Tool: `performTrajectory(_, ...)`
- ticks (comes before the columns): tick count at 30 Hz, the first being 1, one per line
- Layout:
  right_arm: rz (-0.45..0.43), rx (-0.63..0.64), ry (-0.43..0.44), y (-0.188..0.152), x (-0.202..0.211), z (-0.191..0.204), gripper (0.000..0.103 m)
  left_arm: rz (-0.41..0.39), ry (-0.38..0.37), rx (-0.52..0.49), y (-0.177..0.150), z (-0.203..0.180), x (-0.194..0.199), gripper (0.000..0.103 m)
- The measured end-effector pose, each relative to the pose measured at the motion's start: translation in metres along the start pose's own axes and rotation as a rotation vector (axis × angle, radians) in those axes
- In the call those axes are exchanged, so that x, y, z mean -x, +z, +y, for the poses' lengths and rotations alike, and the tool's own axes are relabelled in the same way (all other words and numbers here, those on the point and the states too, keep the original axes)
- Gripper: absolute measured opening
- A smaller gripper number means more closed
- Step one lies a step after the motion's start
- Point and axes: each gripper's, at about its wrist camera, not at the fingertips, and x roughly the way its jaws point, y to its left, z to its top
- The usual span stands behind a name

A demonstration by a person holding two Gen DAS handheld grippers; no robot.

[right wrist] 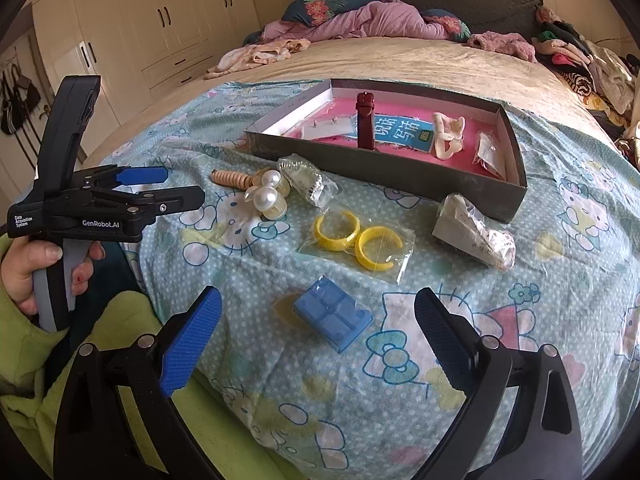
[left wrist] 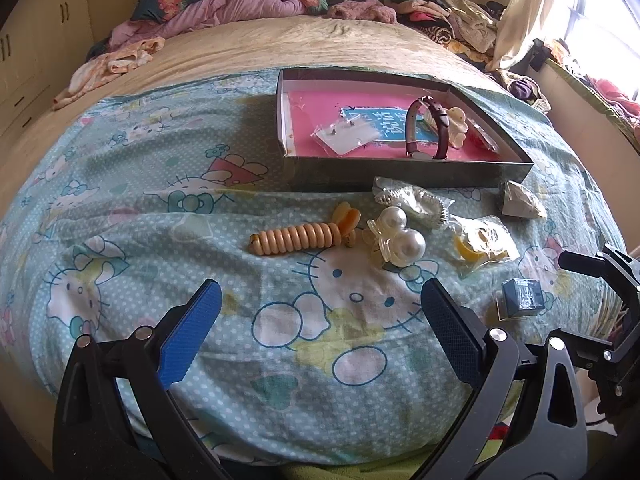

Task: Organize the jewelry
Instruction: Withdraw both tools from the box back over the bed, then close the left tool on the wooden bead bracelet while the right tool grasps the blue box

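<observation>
The left gripper (right wrist: 182,188) reads "GenRobot.AI" and "Data Acquisition System"; its fingers stand apart, holding nothing. The right gripper (right wrist: 318,338) is also spread wide above the blue box (right wrist: 333,317).

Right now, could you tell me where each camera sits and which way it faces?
Left wrist: on the left tongs, facing the headboard over the pearl clip; own open fingers show, right tongs at the right edge.
Right wrist: on the right tongs, facing the same way over the blue box; own open fingers, a hand holding the left tongs.
Shared: tray, watch.
</observation>
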Motion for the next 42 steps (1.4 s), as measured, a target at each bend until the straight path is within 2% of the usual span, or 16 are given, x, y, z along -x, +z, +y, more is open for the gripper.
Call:
performTrajectory(10,0.040,0.020,-0.017,-0.010,-0.018,-0.001,0.094,0.032,0.019,0.042,-0.004,0.014,-0.017,0.093)
performTrajectory(15,0.067,0.044,-0.022,-0.013,-0.032,-0.001,0.083,0.041,0.026,0.068,-0.002,0.020,-0.026,0.093)
performTrajectory(18,0.069,0.074,-0.031,-0.014,-0.039,0.002,0.073,0.050,0.023,0.082,0.001,0.020,-0.032,0.093)
performTrajectory(21,0.059,0.104,-0.039,-0.015,-0.042,0.004,0.060,0.055,0.019,0.095,0.004,0.021,-0.038,0.093)
performTrajectory(22,0.056,0.112,-0.038,-0.015,-0.042,0.004,0.052,0.056,0.018,0.100,0.005,0.021,-0.040,0.093)
performTrajectory(32,0.040,0.101,0.004,-0.013,-0.042,0.001,0.051,0.059,0.024,0.131,0.021,0.021,-0.061,0.093)
performTrajectory(42,0.030,0.086,0.019,-0.009,-0.044,0.000,0.051,0.027,0.021,0.126,0.027,0.020,-0.070,0.092)
